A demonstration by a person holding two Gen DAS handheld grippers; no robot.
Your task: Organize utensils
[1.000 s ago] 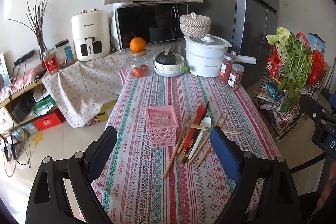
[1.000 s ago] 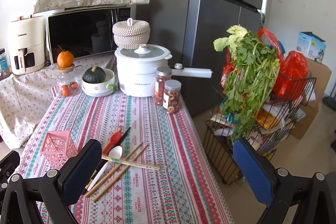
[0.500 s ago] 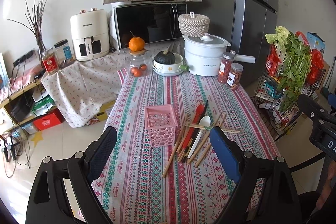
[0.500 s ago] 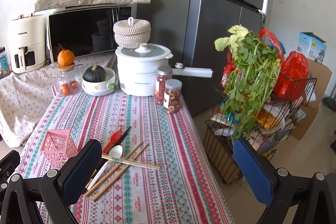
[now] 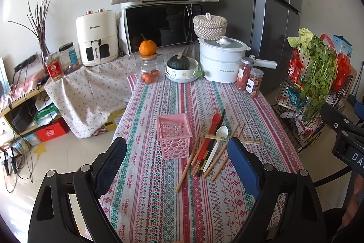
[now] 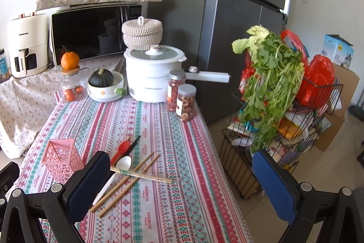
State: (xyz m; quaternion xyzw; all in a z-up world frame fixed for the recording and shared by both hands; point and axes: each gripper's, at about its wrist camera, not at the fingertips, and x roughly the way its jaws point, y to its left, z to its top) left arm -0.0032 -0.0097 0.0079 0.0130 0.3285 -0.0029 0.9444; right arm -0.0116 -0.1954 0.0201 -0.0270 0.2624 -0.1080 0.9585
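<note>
both grippers held wide above the near end of the table

the left gripper [image 5: 176,163] hangs over the near edge of the striped tablecloth [image 5: 173,204], level, its two blue-padded fingers [image 5: 242,166] spread wide with nothing between them. the right gripper [image 6: 182,183] sits further toward the table's right edge, likewise level, jaws wide apart and empty; one finger is over the cloth, the other over the floor by the wire rack [image 6: 284,152].

one pink perforated basket [image 5: 174,134] stands upright on the cloth, nothing visible inside. just beside it on its right lies a loose pile of utensils: one white spoon [image 5: 216,145], one red spoon [image 5: 210,136], a dark pair of chopsticks [image 5: 221,116], and several wooden chopsticks [image 5: 190,166], overlapping too much to count surely, plus one banded pair [image 6: 141,174] lying crosswise on top. two lidded jars [image 6: 182,96] stand near the white pot [image 6: 152,76] at the far end.
</note>
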